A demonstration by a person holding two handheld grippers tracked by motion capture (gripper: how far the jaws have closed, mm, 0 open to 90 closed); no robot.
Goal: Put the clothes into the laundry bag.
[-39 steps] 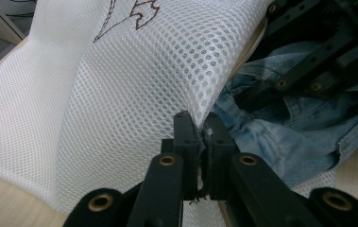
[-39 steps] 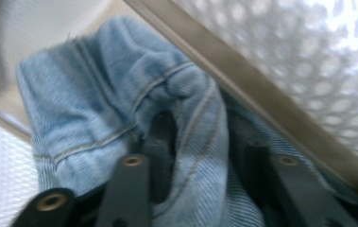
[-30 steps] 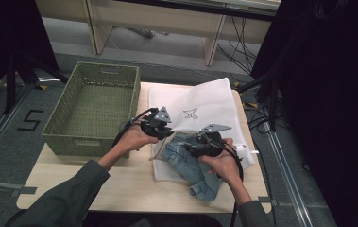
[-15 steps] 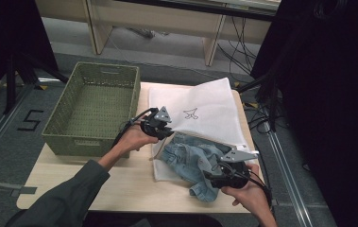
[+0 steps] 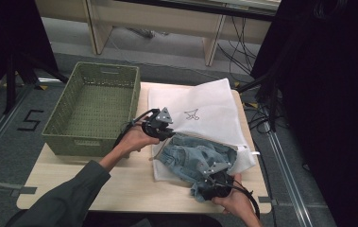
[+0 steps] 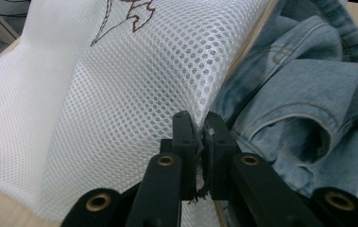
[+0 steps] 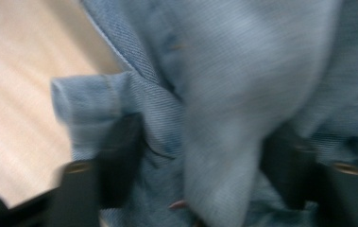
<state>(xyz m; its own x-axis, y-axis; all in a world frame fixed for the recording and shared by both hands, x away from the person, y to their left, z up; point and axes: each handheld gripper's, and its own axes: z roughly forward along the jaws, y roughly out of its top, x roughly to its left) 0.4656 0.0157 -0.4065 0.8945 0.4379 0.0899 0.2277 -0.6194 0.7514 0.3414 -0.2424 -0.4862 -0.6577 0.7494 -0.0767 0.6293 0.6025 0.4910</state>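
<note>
2 tools work a denim garment (image 5: 193,158) at the mouth of a white mesh bag (image 5: 205,118) on the bench (image 5: 96,182).

The left tool (image 6: 198,127) is clamped on the bag's edge, denim just beside it. The right tool (image 5: 211,185), at the garment's near end away from the bag, has just been closing, its jaws part-open with denim bunched between; whether they grip is unclear.

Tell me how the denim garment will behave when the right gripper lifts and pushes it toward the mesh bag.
The denim garment lies crumpled in soft folds, so it will probably sag and drape, not hold shape. Its thick seams and bunched layers suggest it is fairly heavy for cloth and may drag on the table. A push from the right gripper will likely bunch it up rather than slide it whole.
</note>
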